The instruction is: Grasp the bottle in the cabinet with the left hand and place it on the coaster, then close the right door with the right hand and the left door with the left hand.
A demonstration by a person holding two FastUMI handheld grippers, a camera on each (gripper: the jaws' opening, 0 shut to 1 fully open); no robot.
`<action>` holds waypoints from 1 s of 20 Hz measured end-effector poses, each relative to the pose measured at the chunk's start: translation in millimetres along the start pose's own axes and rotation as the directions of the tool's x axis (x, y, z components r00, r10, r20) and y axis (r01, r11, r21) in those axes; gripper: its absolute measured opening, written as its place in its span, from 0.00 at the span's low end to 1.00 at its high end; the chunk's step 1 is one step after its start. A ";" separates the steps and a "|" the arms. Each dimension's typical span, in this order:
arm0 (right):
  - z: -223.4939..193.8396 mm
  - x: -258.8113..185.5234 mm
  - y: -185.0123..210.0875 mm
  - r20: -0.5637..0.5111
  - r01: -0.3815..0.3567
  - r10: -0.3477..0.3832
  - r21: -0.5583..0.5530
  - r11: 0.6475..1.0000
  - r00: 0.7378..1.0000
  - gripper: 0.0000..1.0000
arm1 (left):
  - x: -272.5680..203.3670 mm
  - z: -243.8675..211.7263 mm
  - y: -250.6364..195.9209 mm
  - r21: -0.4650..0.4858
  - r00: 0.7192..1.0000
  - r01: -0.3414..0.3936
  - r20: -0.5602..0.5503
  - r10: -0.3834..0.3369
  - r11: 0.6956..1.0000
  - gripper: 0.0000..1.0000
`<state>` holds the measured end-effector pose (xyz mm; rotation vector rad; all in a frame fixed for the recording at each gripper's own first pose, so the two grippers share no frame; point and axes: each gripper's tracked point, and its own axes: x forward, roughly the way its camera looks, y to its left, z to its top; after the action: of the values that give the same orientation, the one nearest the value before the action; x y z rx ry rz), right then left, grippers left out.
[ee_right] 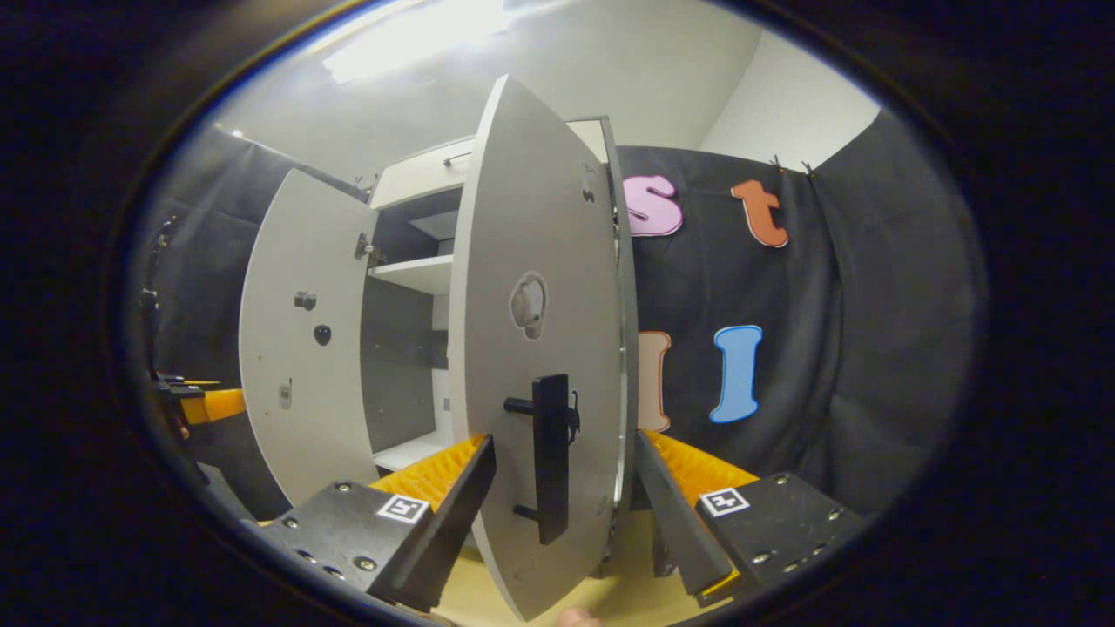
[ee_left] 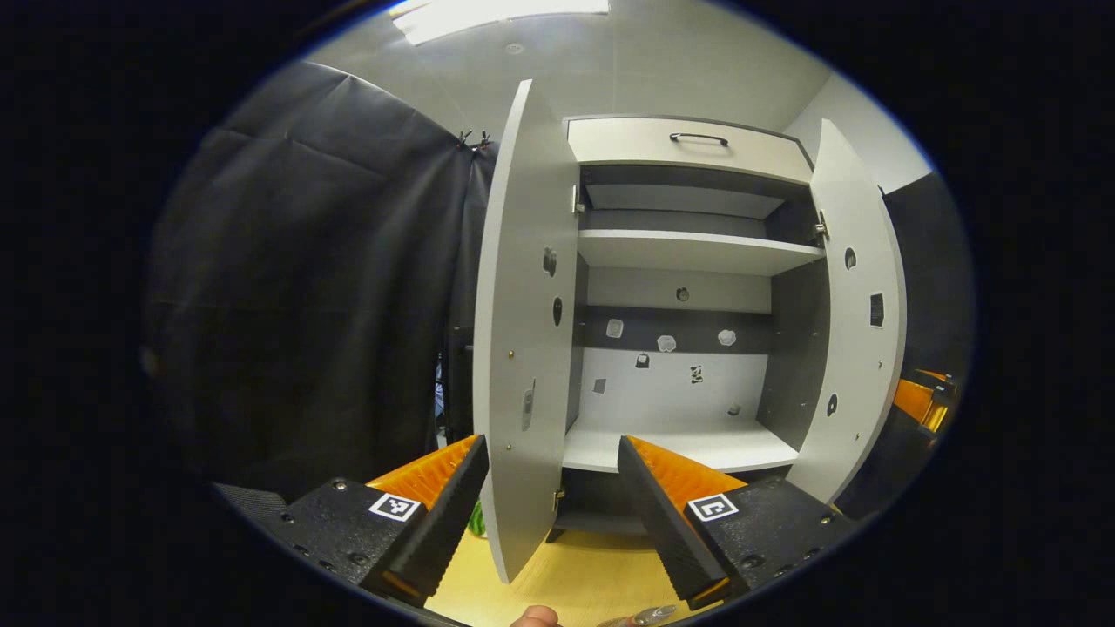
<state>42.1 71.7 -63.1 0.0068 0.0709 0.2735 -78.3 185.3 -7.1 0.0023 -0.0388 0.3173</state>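
The white cabinet [ee_left: 688, 252] stands with both doors swung out, and its shelves hold nothing. In the left gripper view my left gripper [ee_left: 550, 444] is open, its orange fingers either side of the left door [ee_left: 523, 331], whose edge points at me. A small green bit [ee_left: 476, 520] peeks out between the left finger and that door, too little to identify. In the right gripper view my right gripper [ee_right: 564, 440] is open, straddling the right door [ee_right: 540, 261] close to its black handle [ee_right: 550, 453]. Neither gripper presses on a door.
The cabinet sits on a yellow wooden tabletop [ee_left: 592, 575]. A drawer with a dark handle [ee_left: 699, 138] tops the cabinet. Black cloth hangs on both sides. The other gripper shows as an orange shape past the right door [ee_left: 919, 401] and beside the left door [ee_right: 205, 405]. A fingertip [ee_left: 536, 616] shows at the bottom edge.
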 end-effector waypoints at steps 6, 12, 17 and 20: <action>-5.6 24.6 32.2 -0.015 -0.085 0.085 0.026 0.996 0.996 0.97 | -5.3 1.1 31.1 0.028 0.996 -0.083 0.013 0.083 0.996 0.95; -7.6 47.8 105.8 -0.028 -0.247 0.248 0.043 0.968 0.968 0.93 | -15.5 -5.9 68.9 0.006 0.983 -0.182 0.006 0.182 0.983 0.92; -12.5 54.3 141.4 -0.040 -0.325 0.326 0.035 0.945 0.945 0.97 | -25.9 -14.0 101.3 -0.005 0.967 -0.254 -0.011 0.254 0.967 0.96; -15.2 54.3 153.0 -0.044 -0.343 0.344 0.039 0.939 0.938 0.98 | -26.0 -19.1 110.7 -0.012 0.963 -0.270 -0.026 0.270 0.963 0.96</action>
<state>51.9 233.6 -79.5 0.0434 0.1248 0.6235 -136.8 282.5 -27.6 -0.0225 -0.0176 0.5903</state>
